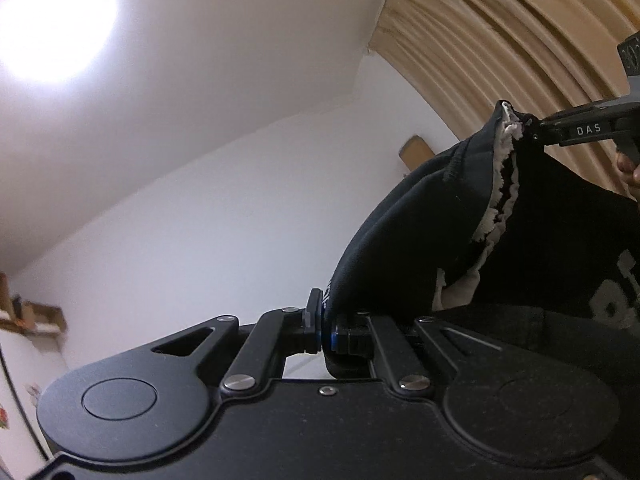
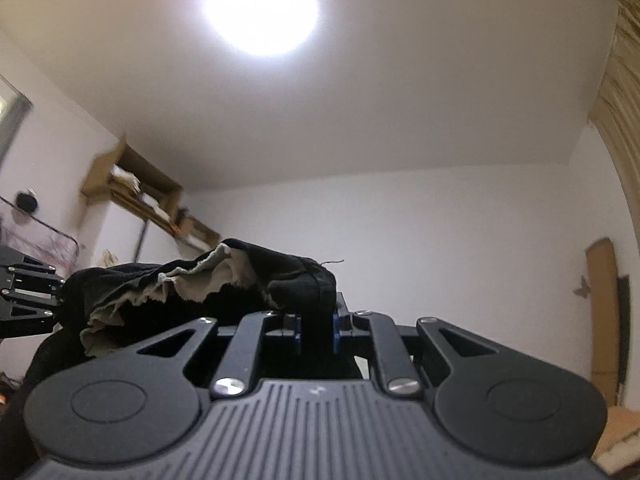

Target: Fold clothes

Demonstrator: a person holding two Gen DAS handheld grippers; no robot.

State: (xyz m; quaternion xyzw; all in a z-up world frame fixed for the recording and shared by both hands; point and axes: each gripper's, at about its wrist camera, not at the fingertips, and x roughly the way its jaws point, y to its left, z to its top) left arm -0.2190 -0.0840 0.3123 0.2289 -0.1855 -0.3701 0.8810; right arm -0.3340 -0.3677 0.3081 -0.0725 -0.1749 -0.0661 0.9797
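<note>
A: Pinching what, the left gripper [image 1: 322,330]?
B: It's clamping the garment's [image 1: 420,216] edge, frame centre.
A: And the right gripper [image 2: 316,330]?
B: Gripping a thicker fold, probably lifting the garment clear so it's hanging flat for folding.

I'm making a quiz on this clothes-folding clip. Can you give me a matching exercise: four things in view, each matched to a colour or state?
Things:
1. left hand-held gripper
2. garment
3. curtain
4. ceiling light

Descriptions:
a. tan, pleated
b. switched on, glaring white
c. black with a pale fleecy lining
d. shut on cloth

Pairs: 1-d, 2-c, 3-a, 4-b
</note>
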